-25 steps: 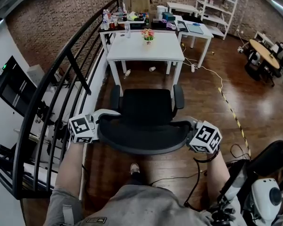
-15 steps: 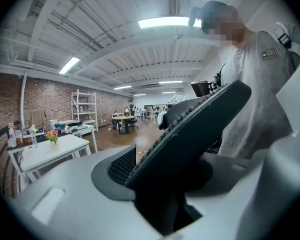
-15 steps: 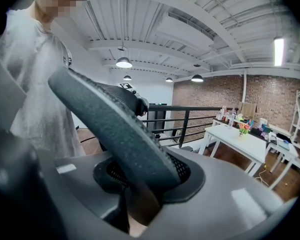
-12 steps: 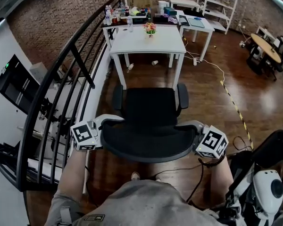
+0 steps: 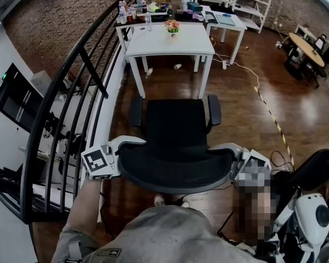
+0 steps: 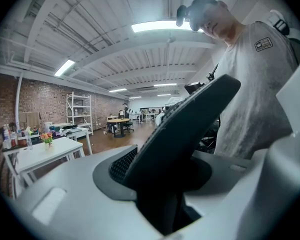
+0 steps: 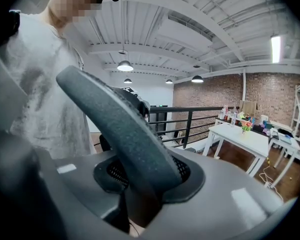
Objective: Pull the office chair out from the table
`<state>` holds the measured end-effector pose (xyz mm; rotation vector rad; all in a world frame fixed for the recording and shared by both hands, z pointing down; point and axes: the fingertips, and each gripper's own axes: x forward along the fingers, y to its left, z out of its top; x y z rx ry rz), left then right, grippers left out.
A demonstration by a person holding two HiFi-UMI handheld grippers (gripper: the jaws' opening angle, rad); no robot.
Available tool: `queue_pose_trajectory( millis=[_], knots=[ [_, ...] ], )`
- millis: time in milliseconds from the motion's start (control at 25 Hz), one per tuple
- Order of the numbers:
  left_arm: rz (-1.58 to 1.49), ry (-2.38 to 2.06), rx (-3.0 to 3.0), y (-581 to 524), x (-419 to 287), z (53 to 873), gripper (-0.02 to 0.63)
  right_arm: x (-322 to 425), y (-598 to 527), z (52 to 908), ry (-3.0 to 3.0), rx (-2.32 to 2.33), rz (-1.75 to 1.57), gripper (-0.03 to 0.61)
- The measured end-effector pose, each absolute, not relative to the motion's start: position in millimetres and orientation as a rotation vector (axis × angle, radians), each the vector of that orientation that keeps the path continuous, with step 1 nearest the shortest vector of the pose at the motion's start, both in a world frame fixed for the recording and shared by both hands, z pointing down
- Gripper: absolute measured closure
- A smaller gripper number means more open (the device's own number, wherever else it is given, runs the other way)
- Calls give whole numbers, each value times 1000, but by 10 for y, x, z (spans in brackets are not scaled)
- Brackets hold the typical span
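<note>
Office chair (image 5: 175,126) has rolled further back from the white table (image 5: 153,51), its seat now clear. Left tool (image 5: 123,155) and right tool (image 5: 234,160) stay clamped on its backrest (image 5: 175,169); the pull looks nearly complete.

Left gripper (image 6: 174,186), right gripper (image 7: 135,194): seemingly clamped.

Office chair (image 5: 175,129) between person (image 5: 164,235) and table (image 5: 153,45), railing (image 5: 58,81) on the left.

Head view steeply down, 2 gripper views close-in, all 3 on chair backrest (image 5: 175,166)
</note>
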<state>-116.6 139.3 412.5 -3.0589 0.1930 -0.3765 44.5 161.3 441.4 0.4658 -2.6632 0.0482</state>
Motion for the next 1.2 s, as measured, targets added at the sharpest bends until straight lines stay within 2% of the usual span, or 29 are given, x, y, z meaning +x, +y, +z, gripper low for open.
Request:
queue_pose_trajectory(
  millis=[240, 480, 720, 920, 1000, 1040, 1080, 1120, 1200],
  knots=[
    [-341, 232, -3052, 1395, -1176, 4108, 405, 428, 1623, 4408, -2669, 513, 18, 411],
    [-273, 404, -3059, 1333, -1337, 4128, 340, 626, 1601, 4432, -2675, 654, 49, 345],
    [-238, 616, -3086, 1406, -1754, 4224, 339, 987, 1740, 4507, -2649, 791, 137, 322],
    [-224, 707, -3108, 1527, -1916, 4312, 353, 1156, 1898, 4656, -2578, 818, 174, 335],
    [-215, 755, -3093, 1527, -1957, 4304, 377, 1205, 1957, 4723, -2558, 813, 197, 356],
    [-220, 786, -3080, 1517, -1997, 4303, 377, 1220, 1983, 4755, -2550, 805, 212, 376],
    [-221, 817, -3071, 1511, -2049, 4306, 404, 1224, 2014, 4787, -2545, 789, 226, 410],
    [-218, 842, -3071, 1515, -2105, 4317, 473, 1216, 2052, 4819, -2542, 766, 241, 435],
    [-216, 859, -3098, 1568, -2174, 4379, 568, 1165, 2140, 4888, -2541, 702, 263, 512]
  ],
)
